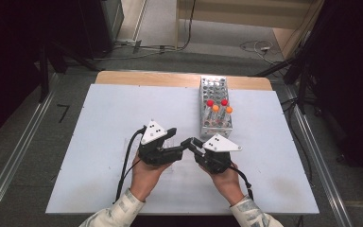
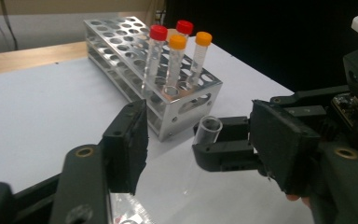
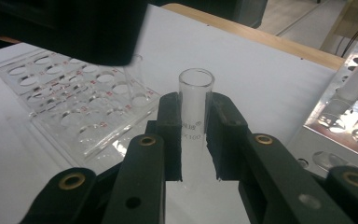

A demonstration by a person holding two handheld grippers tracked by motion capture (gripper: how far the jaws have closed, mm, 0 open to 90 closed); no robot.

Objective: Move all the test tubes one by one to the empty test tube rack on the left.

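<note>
My right gripper [image 3: 193, 109] is shut on a clear, uncapped glass test tube [image 3: 196, 88], which stands upright between its pads. From the left gripper view, that tube [image 2: 207, 130] and the right gripper's jaws [image 2: 223, 149] sit in the gap of my left gripper [image 2: 205, 140]. The left gripper's pads [image 2: 130, 140] stand apart and do not touch the tube. In the high view both grippers meet tip to tip at the table's middle, the left gripper [image 1: 179, 145] facing the right gripper [image 1: 191, 143].
A metal tube rack [image 1: 215, 90] stands at the back right, holding red-capped tubes [image 2: 157, 33] and orange-capped tubes [image 2: 177, 43]. A clear plastic rack [image 3: 65, 107] lies flat under the left gripper. The white table top [image 1: 108, 118] ends in a wooden edge [image 1: 146, 78] at the back.
</note>
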